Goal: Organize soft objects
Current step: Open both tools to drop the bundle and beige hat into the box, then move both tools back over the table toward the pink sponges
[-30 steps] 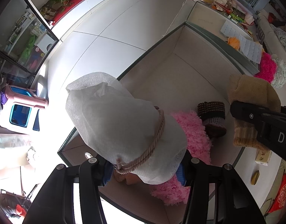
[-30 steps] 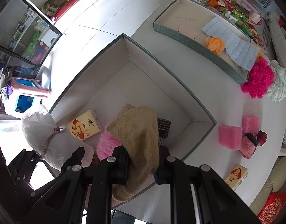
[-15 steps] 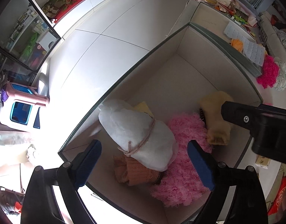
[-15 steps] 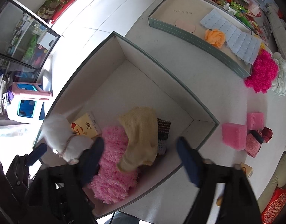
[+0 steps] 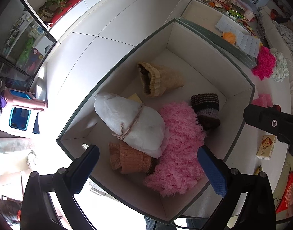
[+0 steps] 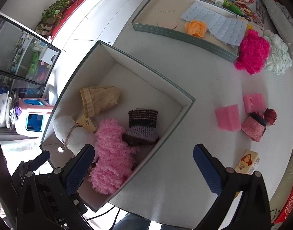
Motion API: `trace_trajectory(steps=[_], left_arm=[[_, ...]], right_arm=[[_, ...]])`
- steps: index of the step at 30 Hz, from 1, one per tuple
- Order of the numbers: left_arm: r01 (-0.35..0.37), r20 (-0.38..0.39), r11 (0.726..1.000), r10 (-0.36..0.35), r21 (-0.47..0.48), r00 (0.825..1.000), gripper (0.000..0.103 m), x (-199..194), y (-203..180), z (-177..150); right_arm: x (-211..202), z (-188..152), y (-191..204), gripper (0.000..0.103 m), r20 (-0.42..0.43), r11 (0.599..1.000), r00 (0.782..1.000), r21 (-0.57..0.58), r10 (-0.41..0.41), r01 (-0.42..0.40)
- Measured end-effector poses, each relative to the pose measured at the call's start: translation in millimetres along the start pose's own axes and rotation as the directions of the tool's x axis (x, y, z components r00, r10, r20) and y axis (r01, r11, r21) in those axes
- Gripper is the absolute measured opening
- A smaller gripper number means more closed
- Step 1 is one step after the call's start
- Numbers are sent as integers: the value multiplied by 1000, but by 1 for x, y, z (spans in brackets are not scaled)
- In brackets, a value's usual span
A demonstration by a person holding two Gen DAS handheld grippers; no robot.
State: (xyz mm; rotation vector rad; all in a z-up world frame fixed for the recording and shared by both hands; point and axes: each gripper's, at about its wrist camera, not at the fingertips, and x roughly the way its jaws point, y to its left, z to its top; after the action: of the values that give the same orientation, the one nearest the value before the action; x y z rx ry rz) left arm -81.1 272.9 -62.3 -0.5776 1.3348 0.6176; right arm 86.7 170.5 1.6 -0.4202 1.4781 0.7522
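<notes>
Looking straight down through the left claw (image 5: pixel 147 151), opening wide with nothing pinched between the blue pads, and through the right claw (image 6: pixel 143 149), spread fully apart and just as empty. Under both, a big white table (image 6: pixel 184 80). Directly beneath the left claw, the deep grey-edged box (image 5: pixel 204 44), also reaching under the right claw's left finger. Way out ahead of the right claw, a shallow tray (image 6: pixel 184 36) with an orange flower and a sheet in it. Inside the box, right below the left claw's right finger, a fluffy pink piece (image 5: pixel 181 134), easily the biggest soft thing in there. Just ahead of the left claw's gap, a white bag (image 5: pixel 131 118) tied with cord, lying half on the fluffy pink piece. Further ahead, toward the far corner, a tan knit hat (image 5: pixel 161 78) on its side. Forward and right of the left claw, touching the pink fluff, a striped knit bootie (image 5: pixel 205 111). Tucked under the bag's near end, an orange knit piece (image 5: pixel 131 159). Outside the box, ahead of the right claw's right finger, two pink sponges (image 6: pixel 227 117) on the table. Just beside that finger, a small carton (image 6: pixel 247 162).
</notes>
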Motion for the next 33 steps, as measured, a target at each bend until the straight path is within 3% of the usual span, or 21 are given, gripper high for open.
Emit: trace_trajectory(steps=[7, 14, 25, 30, 33], left_arm=[[10, -9, 997, -9, 81, 1000, 103, -5, -28, -10], [30, -23, 982, -26, 188, 999, 103, -10, -72, -19], [94, -66, 925, -74, 369, 995, 103, -12, -161, -34], [156, -143, 914, -109, 375, 984, 103, 2, -198, -42], [145, -152, 920, -95, 363, 984, 103, 11, -218, -40]], right_arm=[[-7, -26, -33, 103, -1, 997, 1000, 73, 0, 0], [-9, -61, -93, 103, -23, 979, 1000, 206, 0, 5], [-13, -122, -204, 103, -35, 893, 999, 448, -40, 51], [-9, -138, -234, 103, -40, 861, 999, 507, -33, 48], [-7, -143, -247, 103, -34, 847, 999, 530, -36, 49]])
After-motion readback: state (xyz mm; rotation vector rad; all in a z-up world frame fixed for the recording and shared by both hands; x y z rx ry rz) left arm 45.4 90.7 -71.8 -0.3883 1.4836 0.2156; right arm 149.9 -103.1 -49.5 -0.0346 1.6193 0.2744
